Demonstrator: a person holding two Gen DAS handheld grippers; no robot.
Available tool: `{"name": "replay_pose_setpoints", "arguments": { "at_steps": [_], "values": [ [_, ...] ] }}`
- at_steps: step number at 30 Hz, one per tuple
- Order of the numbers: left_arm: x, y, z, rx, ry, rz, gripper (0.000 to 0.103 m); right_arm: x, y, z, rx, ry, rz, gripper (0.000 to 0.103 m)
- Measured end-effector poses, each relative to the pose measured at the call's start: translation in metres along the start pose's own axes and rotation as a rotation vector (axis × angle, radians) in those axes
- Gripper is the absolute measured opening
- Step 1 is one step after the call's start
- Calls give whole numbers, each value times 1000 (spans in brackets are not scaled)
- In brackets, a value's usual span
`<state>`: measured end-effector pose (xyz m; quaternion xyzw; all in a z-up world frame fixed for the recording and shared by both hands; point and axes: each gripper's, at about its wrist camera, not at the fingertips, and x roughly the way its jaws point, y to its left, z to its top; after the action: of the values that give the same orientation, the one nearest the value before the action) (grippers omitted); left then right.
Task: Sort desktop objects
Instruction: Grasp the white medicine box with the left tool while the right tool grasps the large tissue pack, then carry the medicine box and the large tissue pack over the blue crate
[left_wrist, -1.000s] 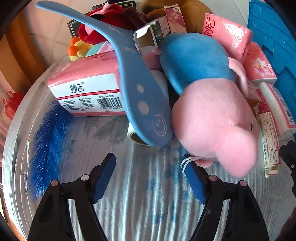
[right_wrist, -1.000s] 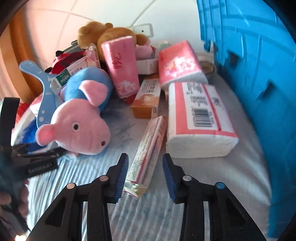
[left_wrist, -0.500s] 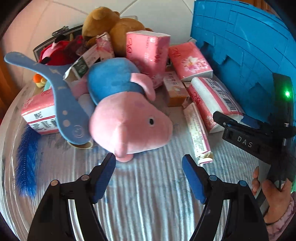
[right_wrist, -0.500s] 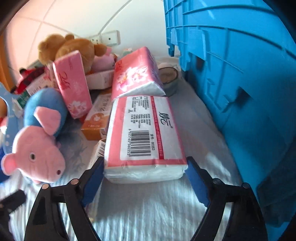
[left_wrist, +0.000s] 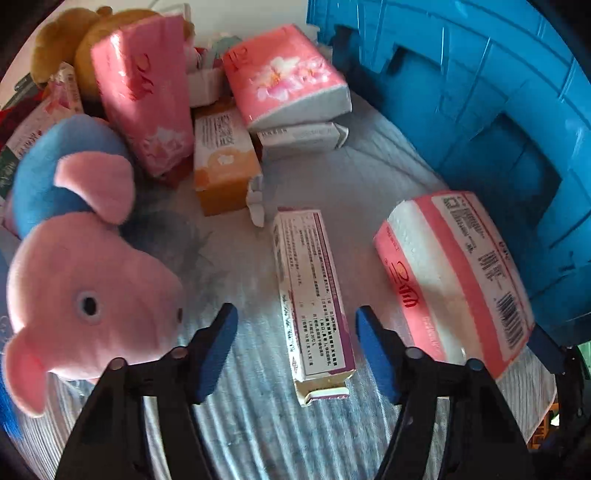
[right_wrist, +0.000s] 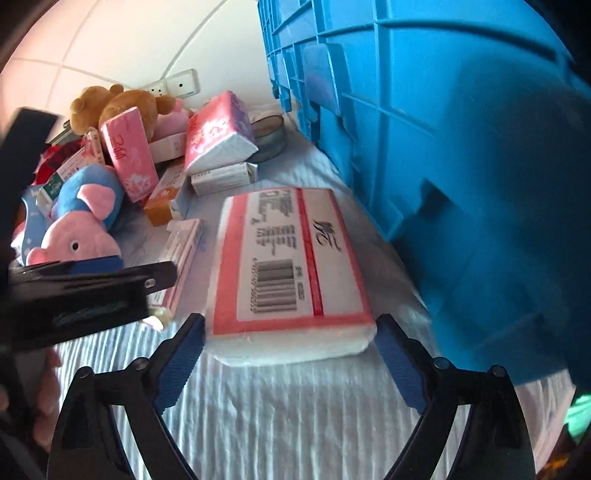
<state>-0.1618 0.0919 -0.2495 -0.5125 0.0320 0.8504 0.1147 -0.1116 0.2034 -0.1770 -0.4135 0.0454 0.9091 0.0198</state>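
**Tissue pack framed by the right gripper beside the blue crate**

While the right gripper (right_wrist: 290, 350) stands wide open, its blue ribbed pads flank the near end of a tissue pack (right_wrist: 291, 269) without visibly pressing it; whether they touch cannot be told. That pack is a soft, rectangular brick of white tissue in clear film with a pink-red border, a white label, printed characters and a barcode. It lies flat on the ribbed white cloth (right_wrist: 295, 413), just beside the blue crate (right_wrist: 461, 166), its long axis running away from the gripper along the crate's moulded plastic wall.

Away from the crate, past the pack, a slim white-and-purple carton (left_wrist: 314, 295) lies flat, long axis parallel to the pack, its near flap open. The left gripper (left_wrist: 295, 343) is also open and holds nothing, its fingers straddling the carton's near end with gaps on both sides. Farther from the crate rests a pink plush pig (left_wrist: 92, 295) in a blue body. Behind it stand pink flowered tissue packs (left_wrist: 144, 92), an orange box (left_wrist: 223, 162) and a brown teddy bear (right_wrist: 110, 107).
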Motion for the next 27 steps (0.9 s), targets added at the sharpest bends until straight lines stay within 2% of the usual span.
{"name": "replay_pose_setpoints", "arguments": {
  "at_steps": [1,2,4,8,13,14,15,20,27],
  "values": [
    [-1,-6,-1,45,-23,43,36,0,-1,-2,1,2,0,99],
    [-3,-7,-2,51,-26,27,27,1,0,-3,1,8,7,99],
    [-10,-1,-8,19,-15,18,27,2,-1,-2,2,13,18,100],
    [-39,20,-32,-27,-48,10,27,5,5,0,-23,-3,30,103],
    [-81,33,-60,-39,-101,46,27,14,10,4,-2,-12,30,103],
    [-89,37,-64,-54,-113,47,27,13,13,6,-13,-16,18,99],
    [-96,44,-70,-71,-127,46,27,12,16,8,-26,-18,7,86],
    [-123,63,-68,-106,-172,89,27,-5,44,9,-115,-39,52,85],
    [-172,73,-48,-137,-303,148,27,-63,82,36,-216,-196,146,85]
  ]
}}
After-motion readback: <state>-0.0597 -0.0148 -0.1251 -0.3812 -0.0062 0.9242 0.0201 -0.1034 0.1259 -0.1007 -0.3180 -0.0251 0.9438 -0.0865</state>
